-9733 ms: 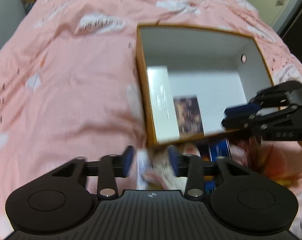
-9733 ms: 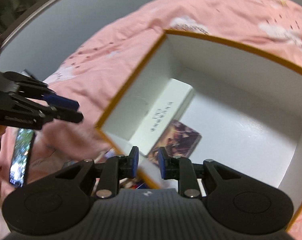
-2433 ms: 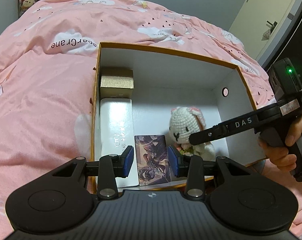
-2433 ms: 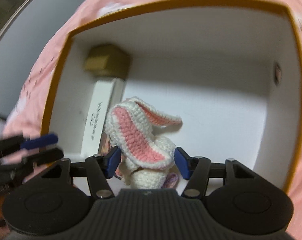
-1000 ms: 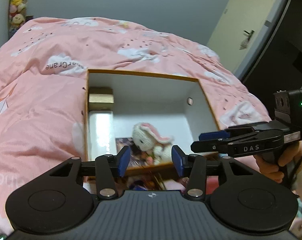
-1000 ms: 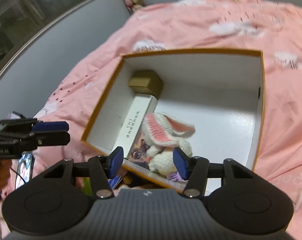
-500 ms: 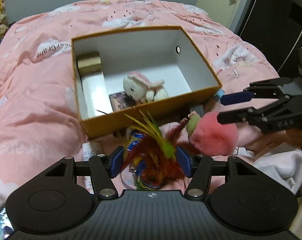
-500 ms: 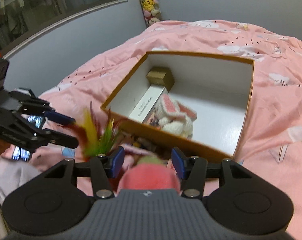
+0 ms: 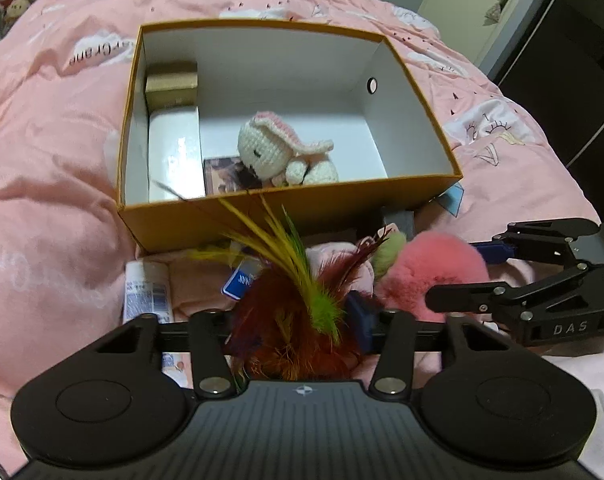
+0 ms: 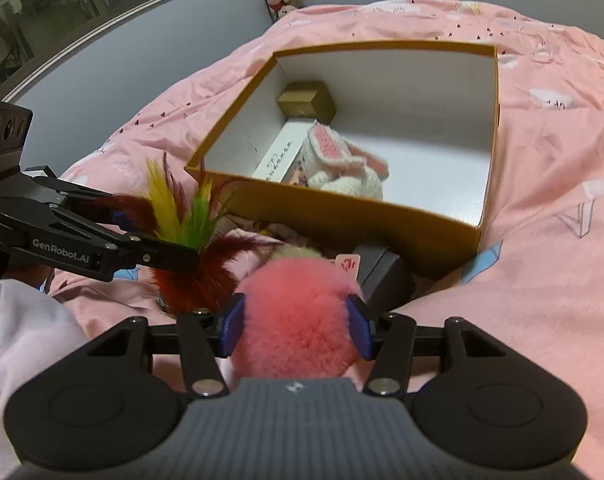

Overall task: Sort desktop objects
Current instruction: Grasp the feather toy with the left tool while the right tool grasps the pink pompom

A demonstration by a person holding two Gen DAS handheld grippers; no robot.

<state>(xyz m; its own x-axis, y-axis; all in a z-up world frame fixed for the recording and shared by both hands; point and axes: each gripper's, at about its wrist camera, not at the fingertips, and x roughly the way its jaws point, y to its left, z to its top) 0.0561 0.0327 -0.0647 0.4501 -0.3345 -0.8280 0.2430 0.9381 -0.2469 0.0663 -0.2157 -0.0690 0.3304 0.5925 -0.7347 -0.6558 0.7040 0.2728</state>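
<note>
From the left wrist camera, my left gripper (image 9: 298,326) was closed about a feather toy (image 9: 294,312), its dark red and yellow-green plumes bunched between the blue pads and spraying up towards the orange box (image 9: 286,210). The box sat open on the pink bedspread (image 9: 50,200), just beyond the pile of loose things. Inside it I could see a gold carton (image 9: 171,85) in the far left corner, a white case (image 9: 176,156) along the left wall, a picture card (image 9: 226,174) and a crocheted rabbit (image 9: 280,154) near the front wall. A small tube (image 9: 148,292) and a blue tag (image 9: 240,280) lay on the bed in front of the box. To the right, my right gripper (image 9: 462,274) had its fingers either side of a pink pompom (image 9: 430,272).

From the right wrist camera, that gripper was open about halfway, its pads pressed into the pompom's fluff on both sides, so I judged it held. The box lay ahead, its front wall near the gripper, with a dark flat case (image 10: 386,274) lying against that wall.

I judged the step to be carrying two fresh pickups to the box. Next, each gripper would need lifting clear of the front wall and moving over the bare white floor on the box's right side before letting go.
</note>
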